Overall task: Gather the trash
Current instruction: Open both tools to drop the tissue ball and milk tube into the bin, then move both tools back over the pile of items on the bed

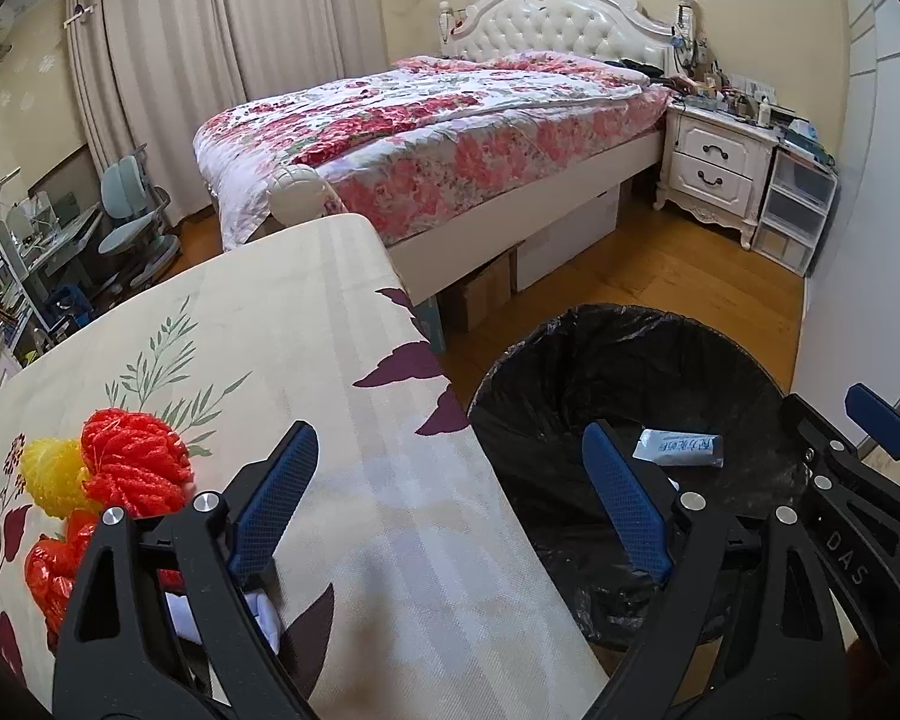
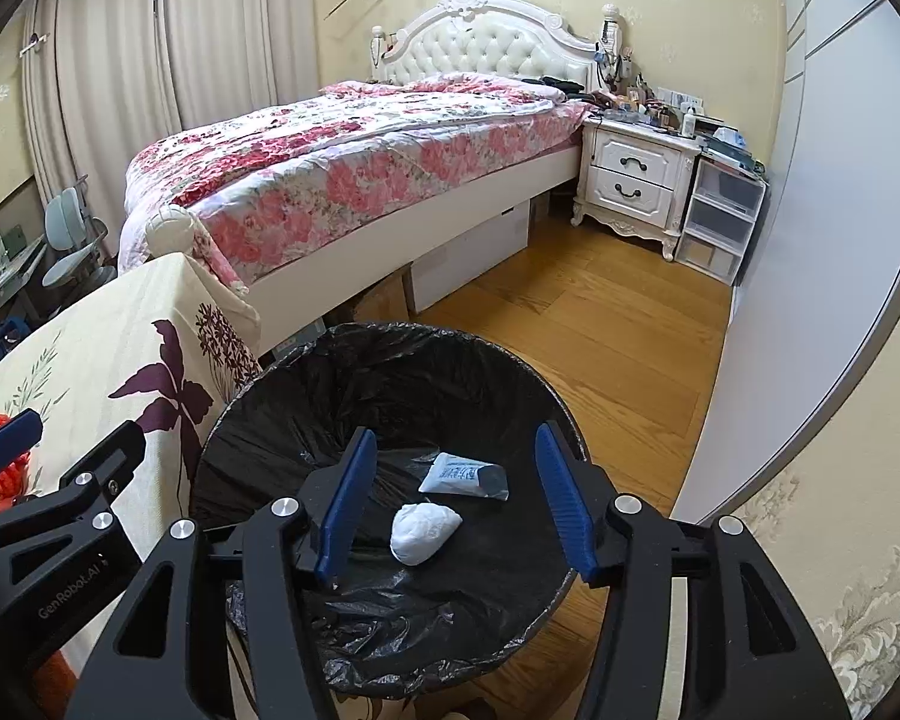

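A round bin with a black liner point(image 2: 306, 396) stands on the floor beside the table; it also shows in the left wrist view point(image 1: 570, 354). Inside lie a white crumpled wad point(image 2: 423, 534) and a white and blue packet point(image 2: 465, 474), the packet also in the left wrist view point(image 1: 678, 449). My right gripper point(image 2: 456, 504) is open and empty above the bin. My left gripper point(image 1: 450, 504) is open and empty over the table's edge. On the table lie red mesh netting point(image 1: 135, 459), yellow netting point(image 1: 54, 474), an orange-red plastic piece point(image 1: 51, 570) and something white point(image 1: 264, 612) under the left finger.
The table wears a cream cloth with purple flowers point(image 1: 306, 312). A bed with a floral quilt point(image 2: 342, 162) stands behind, boxes under it. A white nightstand point(image 2: 630, 180) and clear drawers point(image 2: 720, 216) are at the far right. Wooden floor point(image 2: 600, 324) lies past the bin.
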